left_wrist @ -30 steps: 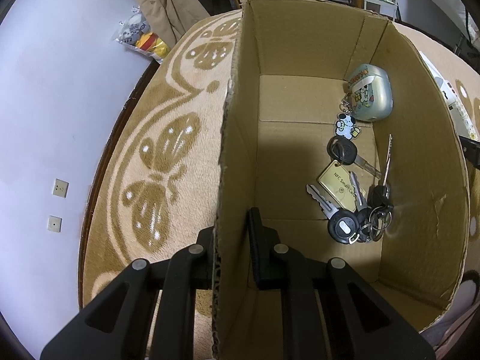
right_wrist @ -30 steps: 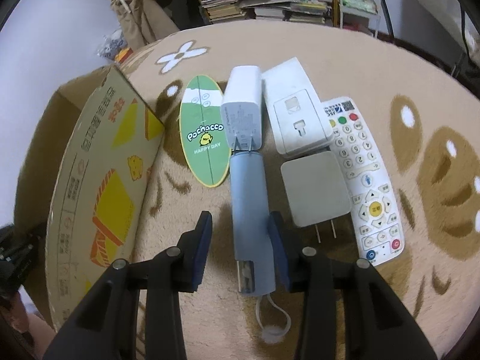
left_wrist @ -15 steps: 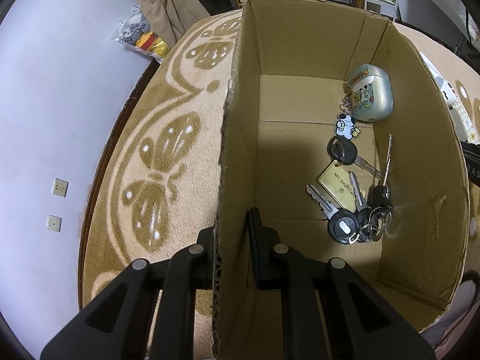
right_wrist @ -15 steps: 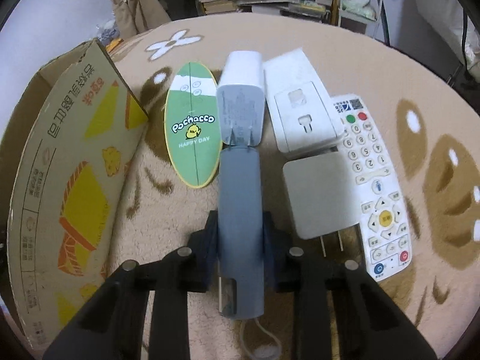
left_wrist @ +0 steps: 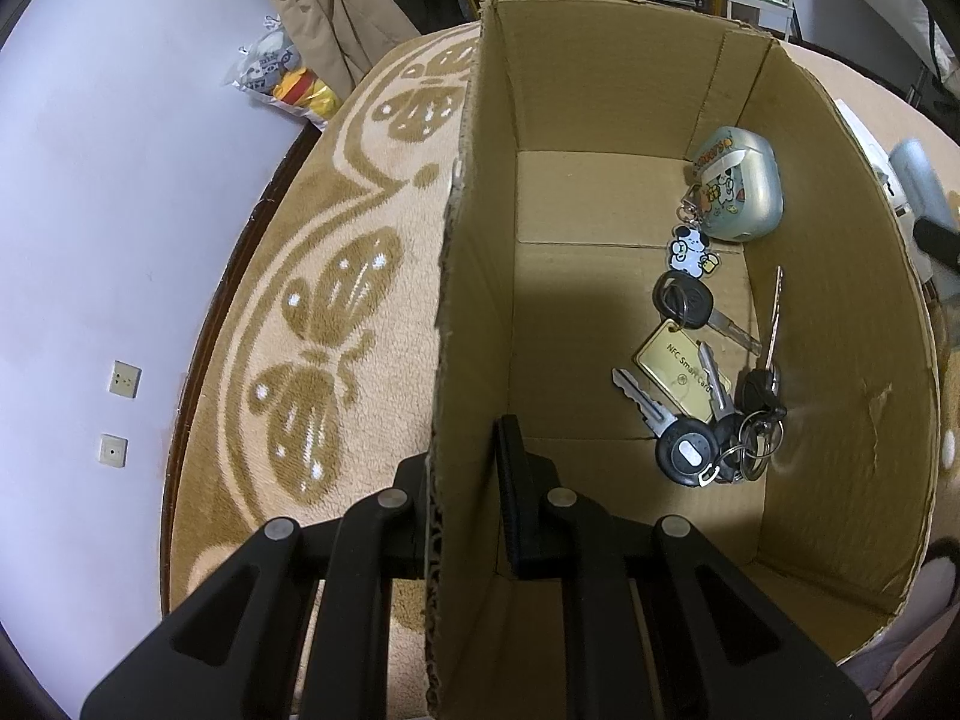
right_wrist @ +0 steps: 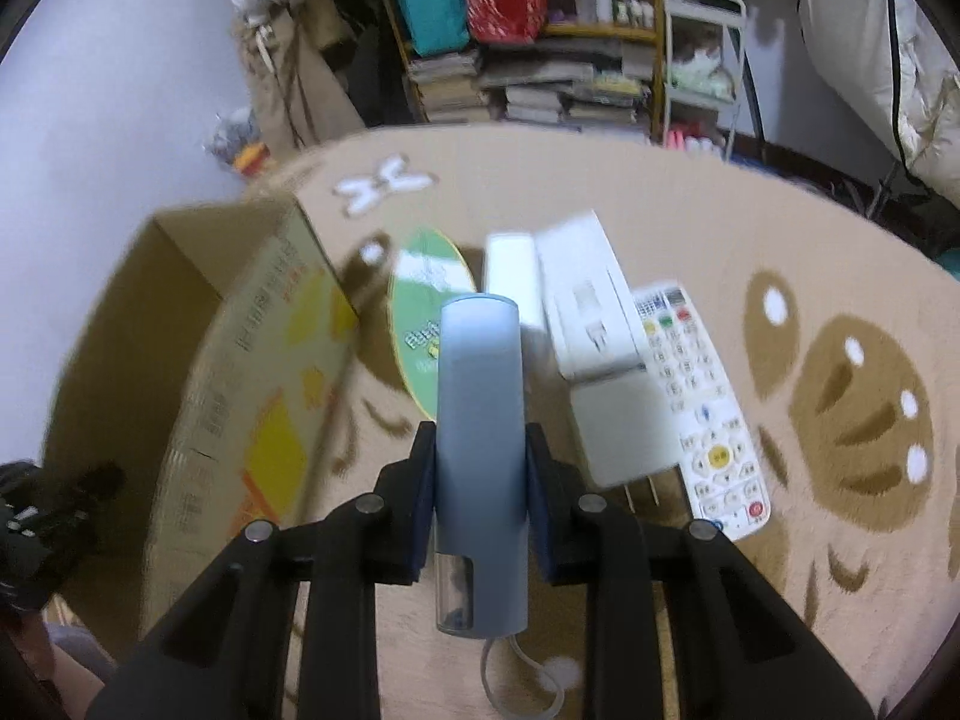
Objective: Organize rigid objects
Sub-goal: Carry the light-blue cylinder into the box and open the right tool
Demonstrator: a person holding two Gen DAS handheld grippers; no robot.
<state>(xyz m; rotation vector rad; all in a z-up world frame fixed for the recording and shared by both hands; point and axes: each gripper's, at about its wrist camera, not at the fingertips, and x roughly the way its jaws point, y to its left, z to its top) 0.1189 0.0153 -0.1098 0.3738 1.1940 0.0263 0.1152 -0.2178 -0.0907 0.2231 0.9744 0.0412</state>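
Both jaws are closed – right gripper [right_wrist: 477, 480] squeezing a blue tube [right_wrist: 479, 420] lifted beside the box [left_wrist: 840, 312]; left gripper [left_wrist: 465, 504] pinching its wall; a smooth tube could slip – dropping short.

The rug [left_wrist: 372, 192] is beige with brown butterfly motifs. The box [left_wrist: 600, 90] is plain brown inside; its outer wall [right_wrist: 264, 384] bears yellow shapes. The tube [right_wrist: 480, 420] is pale blue-grey, the card [right_wrist: 420, 324] green, the remote [right_wrist: 702, 414] white with coloured buttons, and the case [left_wrist: 741, 192] silver-green with cartoon stickers.
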